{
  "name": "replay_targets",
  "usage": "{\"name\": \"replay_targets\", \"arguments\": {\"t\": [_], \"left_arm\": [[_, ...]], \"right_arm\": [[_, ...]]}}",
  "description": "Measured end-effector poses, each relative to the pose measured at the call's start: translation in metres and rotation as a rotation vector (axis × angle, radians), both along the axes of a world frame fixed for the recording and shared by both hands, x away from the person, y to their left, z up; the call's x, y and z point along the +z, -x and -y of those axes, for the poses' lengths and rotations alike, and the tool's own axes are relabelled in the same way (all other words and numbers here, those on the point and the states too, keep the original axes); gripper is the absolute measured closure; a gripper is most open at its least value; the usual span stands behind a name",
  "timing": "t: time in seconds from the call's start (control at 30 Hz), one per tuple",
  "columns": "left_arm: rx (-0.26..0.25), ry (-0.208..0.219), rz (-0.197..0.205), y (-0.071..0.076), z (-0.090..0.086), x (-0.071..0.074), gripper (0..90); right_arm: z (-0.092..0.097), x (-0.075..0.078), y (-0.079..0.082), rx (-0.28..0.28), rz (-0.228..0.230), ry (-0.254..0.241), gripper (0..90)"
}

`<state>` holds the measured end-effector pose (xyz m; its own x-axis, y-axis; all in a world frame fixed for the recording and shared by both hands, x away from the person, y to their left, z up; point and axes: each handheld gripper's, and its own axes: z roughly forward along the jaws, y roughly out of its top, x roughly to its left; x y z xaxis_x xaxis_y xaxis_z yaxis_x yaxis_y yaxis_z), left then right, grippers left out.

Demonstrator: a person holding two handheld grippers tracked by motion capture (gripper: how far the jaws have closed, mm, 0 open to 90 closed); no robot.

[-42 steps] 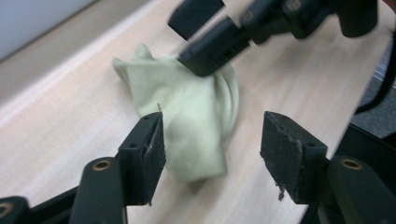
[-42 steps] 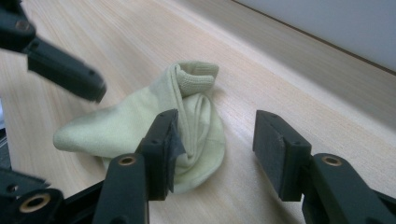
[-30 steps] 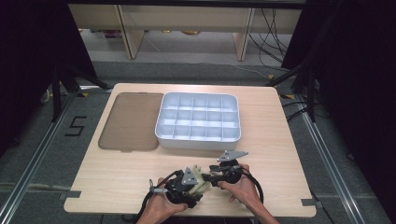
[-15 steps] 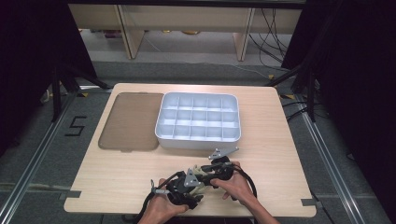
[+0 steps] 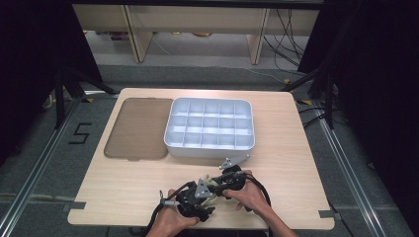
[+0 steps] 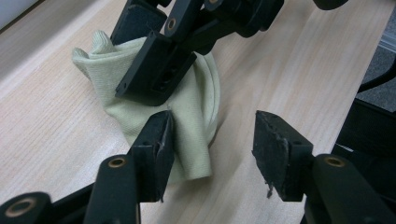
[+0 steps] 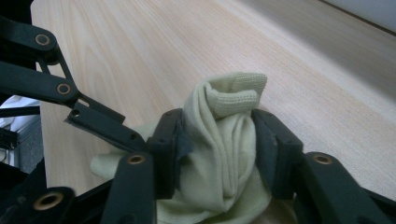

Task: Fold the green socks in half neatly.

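Since the earlier frame the right gripper (image 5: 228,178) has drawn back toward the left gripper (image 6: 212,149). Its jaws clamp the bunched pale cloth (image 7: 219,154) on the table's (image 5: 296,163) near edge; left jaws gape beside it, apparently ready to grasp.

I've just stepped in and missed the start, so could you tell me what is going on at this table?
A person is working a pale yellow-green sock with two hand-held grippers at the near edge of the wooden table. The right gripper is clamped on a bunched part of the sock. The left gripper is open, one jaw against the fabric. Farther back sit a white compartment tray, its cells apparently empty, and a brown translucent lid lying flat beside it.
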<state>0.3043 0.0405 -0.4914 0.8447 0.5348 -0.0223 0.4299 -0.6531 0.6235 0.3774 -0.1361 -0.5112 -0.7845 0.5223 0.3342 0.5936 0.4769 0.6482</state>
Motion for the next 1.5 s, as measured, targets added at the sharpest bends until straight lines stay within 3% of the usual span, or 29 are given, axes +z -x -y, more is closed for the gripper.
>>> {"name": "replay_targets", "arguments": {"t": [0.07,0.17,0.37,0.63,0.8,0.97,1.03,1.07,1.5], "left_arm": [[-0.01,0.002,-0.006,0.0,-0.001,0.001,46.3],[0.012,0.028,-0.019,0.003,-0.004,0.003,45.0],[0.013,0.038,0.0,0.007,-0.019,0.011,43.4],[0.058,0.06,0.0,0.009,-0.04,0.014,41.1],[0.102,0.089,-0.003,0.011,-0.052,0.012,38.6],[0.147,0.094,0.017,0.01,-0.07,0.012,34.7],[0.166,0.1,0.019,0.011,-0.075,0.012,32.5],[0.173,0.101,0.027,0.011,-0.079,0.012,31.9],[0.286,0.085,0.03,0.01,-0.119,0.007,21.5]], "right_arm": [[0.001,0.0,-0.001,0.007,-0.005,-0.003,59.6],[0.002,-0.001,-0.002,0.01,-0.007,-0.007,62.7],[0.003,-0.002,-0.002,0.008,-0.018,-0.02,66.6],[0.002,-0.001,-0.001,0.009,-0.007,-0.014,68.6],[0.002,0.0,-0.001,0.015,0.0,-0.014,69.4],[0.002,-0.002,-0.002,0.028,0.012,-0.033,70.1],[0.002,-0.001,-0.001,0.029,-0.006,-0.037,70.4],[0.002,0.0,-0.001,0.021,0.006,-0.024,70.5],[0.008,0.003,-0.002,0.019,0.024,-0.058,70.8]]}}
